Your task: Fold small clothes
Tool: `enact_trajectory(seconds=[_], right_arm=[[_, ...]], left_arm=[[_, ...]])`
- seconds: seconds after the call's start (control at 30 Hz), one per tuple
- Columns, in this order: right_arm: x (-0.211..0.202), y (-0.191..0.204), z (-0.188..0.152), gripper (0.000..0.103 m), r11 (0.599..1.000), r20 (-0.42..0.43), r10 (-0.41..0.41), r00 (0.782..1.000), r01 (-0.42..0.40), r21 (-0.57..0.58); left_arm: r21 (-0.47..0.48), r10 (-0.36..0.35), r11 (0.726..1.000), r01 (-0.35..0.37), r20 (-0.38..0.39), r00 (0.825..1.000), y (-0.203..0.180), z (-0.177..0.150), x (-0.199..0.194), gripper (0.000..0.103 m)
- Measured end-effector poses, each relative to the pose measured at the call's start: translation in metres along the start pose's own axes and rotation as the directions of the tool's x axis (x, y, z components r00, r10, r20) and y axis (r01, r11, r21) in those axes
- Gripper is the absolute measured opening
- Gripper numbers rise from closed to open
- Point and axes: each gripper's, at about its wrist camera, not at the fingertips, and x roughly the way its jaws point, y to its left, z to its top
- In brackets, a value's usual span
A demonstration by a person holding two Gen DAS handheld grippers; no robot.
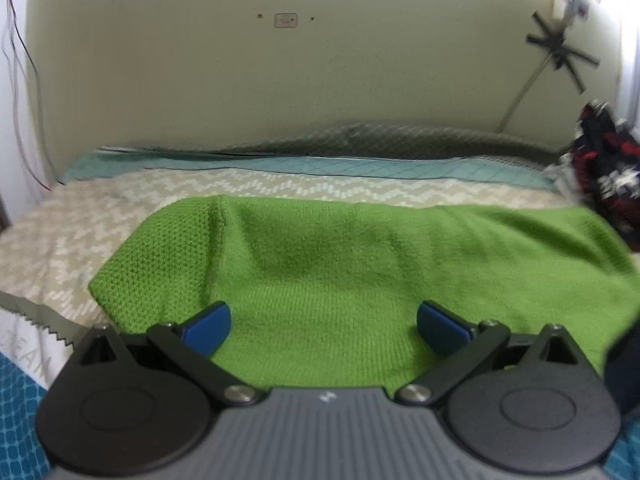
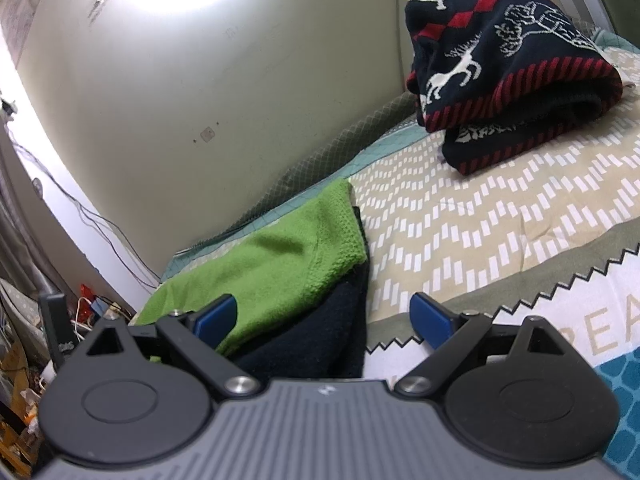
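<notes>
1. Nearest the lens in the left wrist view is the left gripper; its blue-padded jaws stand spread wide with nothing pinched; the green knit garment lies flat beneath and between them, whether touched I cannot tell.
2. In the right wrist view the right gripper likewise has its jaws spread apart and empty; its left pad sits over the near edge of the green knit garment, its right pad over the bed cover.
3. Under the green piece a dark navy cloth shows, reaching toward the gripper body.
4. Both pieces rest on the beige zigzag bed cover, which has a sawtooth border and a white band with grey letters near the front edge.
5. Farther back on the cover, well apart from the green garment, sits a folded navy sweater with red stripes and white deer; in the left view it is a blur at the right edge.
6. Behind the bed a teal quilted strip runs along the cream wall; black tape strips and thin cables are on that wall.
</notes>
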Motion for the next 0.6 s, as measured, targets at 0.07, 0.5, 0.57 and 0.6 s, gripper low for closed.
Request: enact_trajectory(seconds=[0.07, 0.5, 0.57, 0.6], right_arm=[[-0.001, 0.0, 0.004, 0.081, 1.0, -0.006, -0.006, 1.0, 0.006, 0.005], [0.052, 0.006, 0.018, 0.041, 0.987, -0.166, 0.077, 0.983, -0.051, 0.155], [0.053, 0.015, 0.025, 0.034, 0.982, -0.162, 0.107, 0.981, -0.079, 0.169], [0.049, 0.026, 0.03, 0.034, 0.984, -0.145, 0.13, 0.981, -0.109, 0.142]], left_arm=[[-0.065, -0.056, 0.996, 0.058, 0.034, 0.998, 0.018, 0.003, -0.013, 0.102], [-0.123, -0.298, 0.95, 0.288, -0.07, 0.952, 0.026, 0.005, -0.002, 0.037], [-0.101, -0.287, 0.955, 0.279, -0.078, 0.955, 0.025, 0.005, -0.004, 0.032], [-0.099, -0.289, 0.955, 0.28, -0.081, 0.954, 0.027, 0.005, -0.005, 0.027]])
